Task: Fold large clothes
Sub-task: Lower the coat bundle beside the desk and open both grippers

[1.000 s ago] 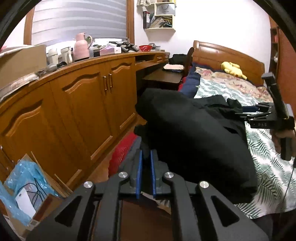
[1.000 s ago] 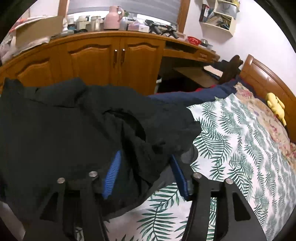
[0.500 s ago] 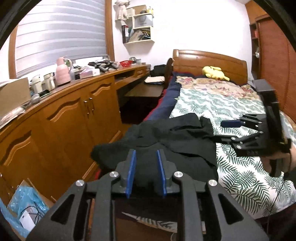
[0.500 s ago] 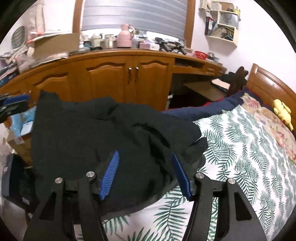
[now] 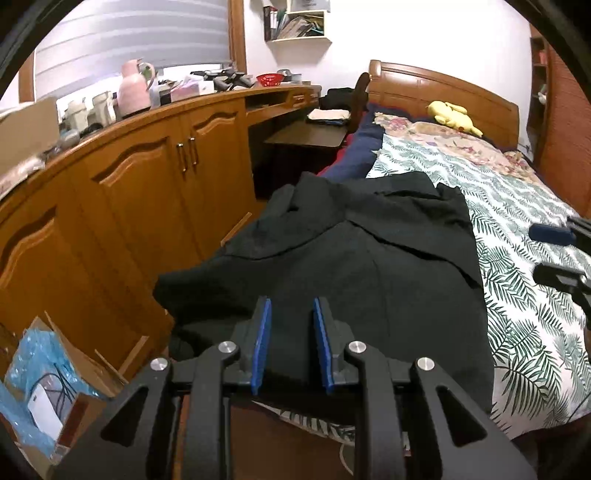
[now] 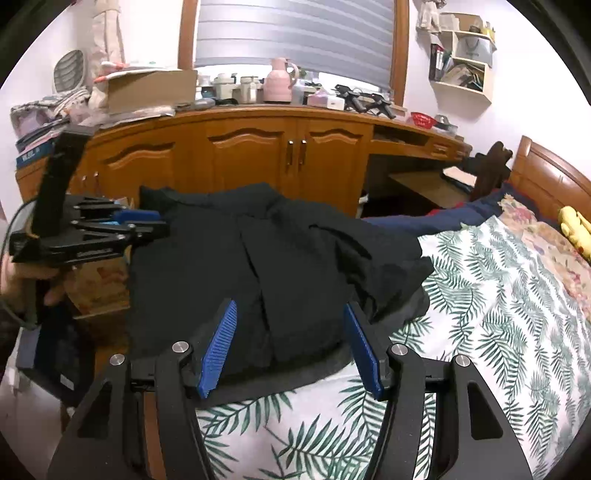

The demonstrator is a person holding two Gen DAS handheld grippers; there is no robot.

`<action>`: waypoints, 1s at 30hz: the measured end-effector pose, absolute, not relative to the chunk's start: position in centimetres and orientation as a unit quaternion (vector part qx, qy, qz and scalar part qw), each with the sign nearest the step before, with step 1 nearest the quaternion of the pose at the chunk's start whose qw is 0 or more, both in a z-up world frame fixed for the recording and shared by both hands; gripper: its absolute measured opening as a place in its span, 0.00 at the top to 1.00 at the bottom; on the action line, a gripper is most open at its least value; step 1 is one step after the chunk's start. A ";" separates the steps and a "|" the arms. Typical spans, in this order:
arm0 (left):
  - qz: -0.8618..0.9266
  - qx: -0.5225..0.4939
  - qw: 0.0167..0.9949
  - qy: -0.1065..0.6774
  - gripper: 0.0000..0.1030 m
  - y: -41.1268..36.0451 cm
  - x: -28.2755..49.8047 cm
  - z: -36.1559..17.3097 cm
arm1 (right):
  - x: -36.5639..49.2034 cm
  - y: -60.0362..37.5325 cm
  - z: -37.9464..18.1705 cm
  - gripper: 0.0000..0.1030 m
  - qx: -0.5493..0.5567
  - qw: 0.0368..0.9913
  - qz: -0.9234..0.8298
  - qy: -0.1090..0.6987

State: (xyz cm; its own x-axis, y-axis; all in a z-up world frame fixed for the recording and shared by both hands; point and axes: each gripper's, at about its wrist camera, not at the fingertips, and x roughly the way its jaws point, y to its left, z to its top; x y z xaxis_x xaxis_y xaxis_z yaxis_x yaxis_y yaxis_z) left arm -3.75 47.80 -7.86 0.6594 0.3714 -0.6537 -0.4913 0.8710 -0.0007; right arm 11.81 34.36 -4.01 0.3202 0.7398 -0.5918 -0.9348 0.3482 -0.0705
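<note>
Nearest in the left wrist view, the left claw [image 5: 290, 343] has its blue pads [image 5: 261, 341] parted with nothing between them, poised just above the near hem of the black garment [image 5: 354, 266]. In the right wrist view the right claw [image 6: 291, 345] is spread wide, its blue pads [image 6: 218, 349] on either side of the garment's near edge [image 6: 280, 266] but not pinching it. The garment lies partly folded on the bed's corner, resting on the leaf-print sheet [image 6: 480, 302], with one side spilling over the bed edge towards the wooden cabinets [image 5: 155, 192]. The left claw also shows at the left of the right wrist view [image 6: 155, 223], level with the garment's far corner. Further up the bed a floral cover [image 5: 454, 142] and a yellow plush toy [image 5: 452, 114] lie by the wooden headboard [image 5: 439, 86]. Beyond, a pink jug [image 6: 279, 79] stands on the cluttered desk [image 6: 258, 110] under the window blind [image 6: 295, 33]
</note>
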 end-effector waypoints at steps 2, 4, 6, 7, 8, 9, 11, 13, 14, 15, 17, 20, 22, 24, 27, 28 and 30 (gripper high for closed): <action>0.241 -0.090 0.907 0.333 0.78 47.5 -4.0 -7.9 | 11.6 33.7 -4.2 0.41 -0.201 0.786 0.534 0.241; 0.245 -0.090 0.907 0.330 0.78 47.2 -4.2 -7.8 | 11.5 32.8 -4.3 0.41 -0.194 0.786 0.533 0.244; 0.250 -0.087 0.907 0.327 0.76 46.6 -4.4 -7.5 | 11.4 31.8 -4.4 0.41 -0.186 0.788 0.532 0.247; 0.250 -0.087 0.908 0.326 0.74 46.6 -4.5 -7.4 | 11.4 31.1 -4.5 0.41 -0.182 0.791 0.529 0.248; 0.252 -0.084 0.908 0.324 0.73 46.2 -4.7 -7.2 | 11.4 30.5 -4.6 0.40 -0.179 0.793 0.527 0.249; 0.255 -0.081 0.908 0.322 0.72 45.8 -4.8 -7.0 | 11.4 29.6 -4.7 0.38 -0.174 0.796 0.522 0.250; 0.255 -0.073 0.911 0.315 0.68 44.5 -5.0 -6.6 | 11.6 28.4 -4.7 0.34 -0.167 0.803 0.514 0.251; 0.250 -0.069 0.915 0.308 0.67 43.3 -5.2 -6.2 | 11.9 27.0 -4.8 0.31 -0.163 0.810 0.504 0.252; 0.247 -0.066 0.918 0.304 0.67 42.5 -5.1 -5.9 | 12.0 26.2 -4.8 0.29 -0.161 0.813 0.499 0.252; 0.245 -0.062 0.920 0.300 0.66 41.6 -5.1 -5.7 | 12.2 25.3 -4.9 0.27 -0.159 0.817 0.494 0.252; 0.246 -0.054 0.922 0.295 0.66 40.2 -4.8 -5.3 | 12.5 23.9 -4.9 0.24 -0.155 0.822 0.486 0.252; 0.240 -0.050 0.926 0.287 0.66 37.8 -4.2 -4.7 | 12.8 21.3 -5.1 0.18 -0.145 0.831 0.474 0.251; 0.231 -0.055 0.929 0.283 0.66 36.4 -3.6 -4.4 | 12.8 19.2 -5.2 0.14 -0.140 0.840 0.462 0.249; 0.217 -0.061 0.932 0.284 0.66 34.6 -2.6 -4.3 | 12.9 17.6 -5.3 0.12 -0.137 0.846 0.452 0.248; 0.200 -0.053 0.936 0.285 0.66 32.1 -1.5 -4.3 | 13.0 14.7 -5.4 0.11 -0.129 0.856 0.435 0.247; 0.196 -0.047 0.938 0.283 0.66 31.0 -0.9 -4.4 | 13.0 13.9 -5.5 0.11 -0.127 0.859 0.430 0.247; 0.184 -0.040 0.940 0.285 0.66 29.2 0.0 -4.6 | 13.0 12.3 -5.7 0.10 -0.121 0.864 0.422 0.247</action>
